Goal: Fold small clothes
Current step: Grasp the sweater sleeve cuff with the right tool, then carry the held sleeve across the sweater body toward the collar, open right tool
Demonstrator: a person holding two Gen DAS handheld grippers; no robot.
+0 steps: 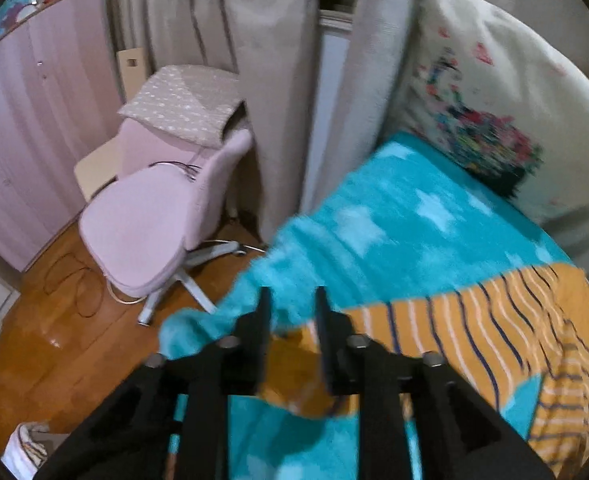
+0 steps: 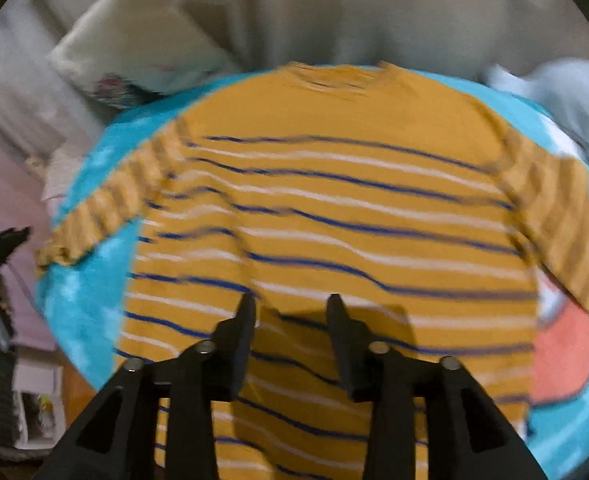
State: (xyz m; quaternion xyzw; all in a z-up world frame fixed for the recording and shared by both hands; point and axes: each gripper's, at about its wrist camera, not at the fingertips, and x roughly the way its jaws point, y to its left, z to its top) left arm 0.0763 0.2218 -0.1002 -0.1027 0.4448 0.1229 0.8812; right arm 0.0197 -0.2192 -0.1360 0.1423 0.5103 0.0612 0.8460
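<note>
My right gripper (image 2: 290, 300) hovers over the mustard striped sweater (image 2: 334, 208), fingers parted and holding nothing. The sweater lies spread flat on the turquoise blanket (image 2: 86, 292). My left gripper (image 1: 292, 294), fingers likewise apart, is at the sweater's edge; only its view shows the pink chair (image 1: 150, 216) and curtains (image 1: 270, 60) beyond.

1. A pink swivel chair (image 1: 150, 216) is seen at nine o'clock on a wooden floor (image 1: 34, 340).
2. A star-print cushion (image 1: 186, 100) is laid over its backrest.
3. A printed pillow (image 1: 490, 120) is propped at two o'clock upon a turquoise blanket (image 1: 394, 216).
4. Beige curtains (image 1: 262, 60) are hung at twelve o'clock.
</note>
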